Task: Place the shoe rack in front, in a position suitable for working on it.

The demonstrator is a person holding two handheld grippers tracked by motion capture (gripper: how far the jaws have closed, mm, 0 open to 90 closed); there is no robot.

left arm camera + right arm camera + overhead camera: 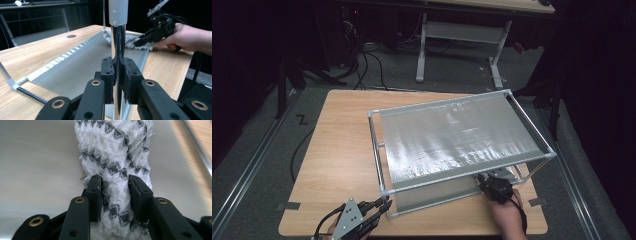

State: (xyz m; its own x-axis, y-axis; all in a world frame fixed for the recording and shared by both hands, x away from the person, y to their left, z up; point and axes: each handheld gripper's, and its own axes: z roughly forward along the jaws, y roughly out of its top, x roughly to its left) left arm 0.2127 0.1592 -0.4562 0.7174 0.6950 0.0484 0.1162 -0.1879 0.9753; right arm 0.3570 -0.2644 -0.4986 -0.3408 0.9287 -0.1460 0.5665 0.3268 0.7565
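We hold the left gripper [117, 75] clamped tight on the front corner post [117, 50] of the two-tier rack [532, 130], which stands on the wooden table [342, 150]. Our right gripper [115, 192] grips one bunched white-and-grey cloth [115, 150] between part-open jaws, the pads pressing its sides, on the rack's lower silver shelf [37, 165]. We count two grippers, one rack, one cloth.
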